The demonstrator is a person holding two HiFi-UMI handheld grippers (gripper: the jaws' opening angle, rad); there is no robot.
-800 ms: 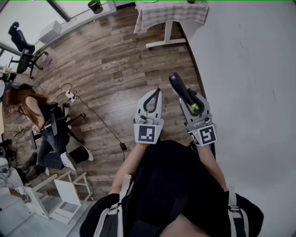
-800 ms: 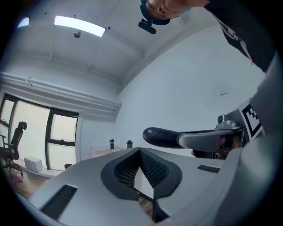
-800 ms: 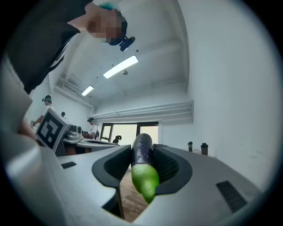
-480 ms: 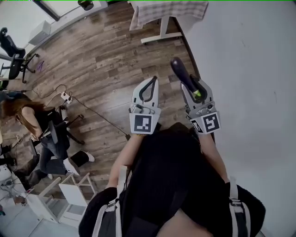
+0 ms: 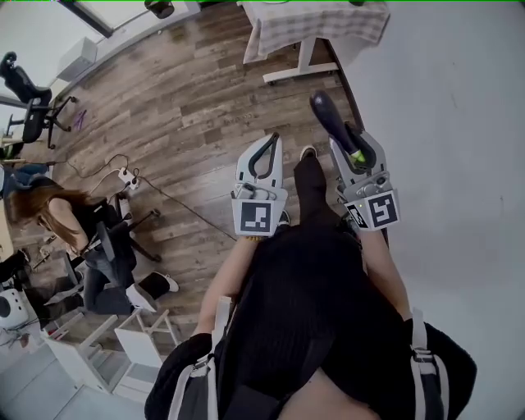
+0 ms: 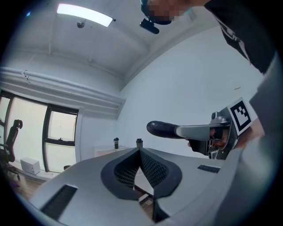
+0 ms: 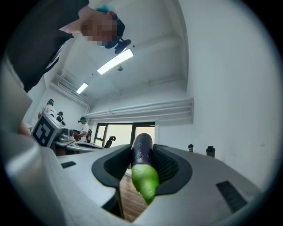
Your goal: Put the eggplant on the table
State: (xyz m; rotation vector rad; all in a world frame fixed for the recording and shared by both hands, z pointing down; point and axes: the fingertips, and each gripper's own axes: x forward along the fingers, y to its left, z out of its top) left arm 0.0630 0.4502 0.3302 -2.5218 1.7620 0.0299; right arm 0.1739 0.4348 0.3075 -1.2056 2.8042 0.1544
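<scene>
1. Eggplant — smooth, glossy dark purple skin; its green cap end looks duller and waxy.
2. Right tongs and left tongs — smooth matt grey plastic shells; the pads are black, rubbery-looking and finely ribbed.
3. Floor: wood-look planks with visible grain and a low sheen.
4. Far table: draped in checked cloth.
5. Right wall: smooth, matt white.
6. Person's black top: soft matt cloth.

An office-like lab space is indicated: swivel chairs on a wood-plank floor, a power strip with trailing cables, ceiling strip lights, large windows, a cloth-covered table (a seated person at left).
</scene>
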